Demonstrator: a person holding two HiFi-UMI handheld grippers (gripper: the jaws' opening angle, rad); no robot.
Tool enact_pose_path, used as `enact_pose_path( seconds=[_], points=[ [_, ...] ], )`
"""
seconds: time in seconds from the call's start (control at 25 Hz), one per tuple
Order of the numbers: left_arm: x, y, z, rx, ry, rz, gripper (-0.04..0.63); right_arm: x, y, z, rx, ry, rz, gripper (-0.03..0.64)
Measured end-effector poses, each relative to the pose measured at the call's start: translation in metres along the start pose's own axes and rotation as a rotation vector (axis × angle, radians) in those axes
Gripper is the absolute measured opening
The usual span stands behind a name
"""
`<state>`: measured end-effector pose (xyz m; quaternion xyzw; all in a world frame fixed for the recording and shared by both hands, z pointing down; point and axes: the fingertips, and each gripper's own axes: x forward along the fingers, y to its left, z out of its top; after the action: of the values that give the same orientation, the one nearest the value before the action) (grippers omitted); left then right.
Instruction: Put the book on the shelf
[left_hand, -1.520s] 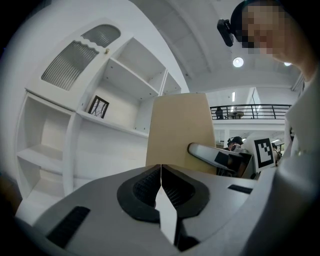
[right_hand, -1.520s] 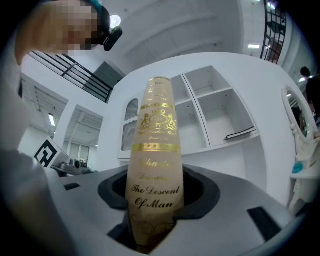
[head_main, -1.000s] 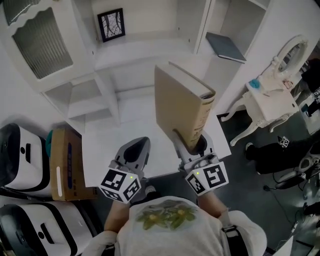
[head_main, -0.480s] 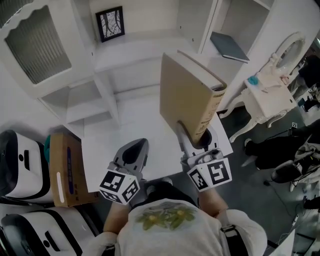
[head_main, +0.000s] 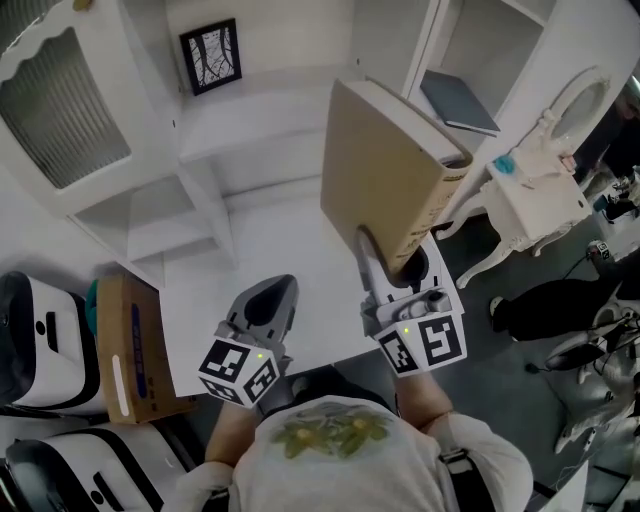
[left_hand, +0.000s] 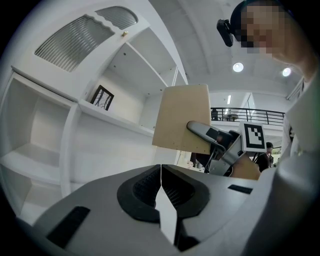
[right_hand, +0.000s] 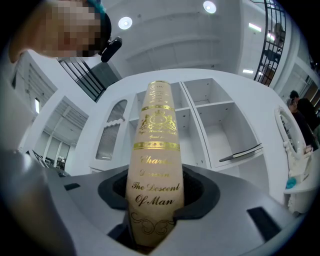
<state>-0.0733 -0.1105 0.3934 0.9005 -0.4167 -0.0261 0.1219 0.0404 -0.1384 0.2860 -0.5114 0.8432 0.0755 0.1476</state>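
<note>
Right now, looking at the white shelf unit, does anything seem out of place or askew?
One thing: the dark book in the right-hand compartment of the shelf unit lies flat, and its corner seems to jut past the front edge. The framed picture stands on its shelf; nothing looks spilled or damaged.

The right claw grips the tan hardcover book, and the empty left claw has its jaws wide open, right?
Not quite: the left claw is empty, but its jaws are shut together, as the left gripper view shows. The right claw does grip the tan hardcover book.
</note>
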Motion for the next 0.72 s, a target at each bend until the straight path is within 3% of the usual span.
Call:
enact_pose_path(
  seconds=[0.72],
  points=[
    [0.027,0.019,0.031,0.042,-0.036,0.016,0.031,0.045,-0.026,0.034,-0.048,-0.112,-0.015,0.225]
  ],
)
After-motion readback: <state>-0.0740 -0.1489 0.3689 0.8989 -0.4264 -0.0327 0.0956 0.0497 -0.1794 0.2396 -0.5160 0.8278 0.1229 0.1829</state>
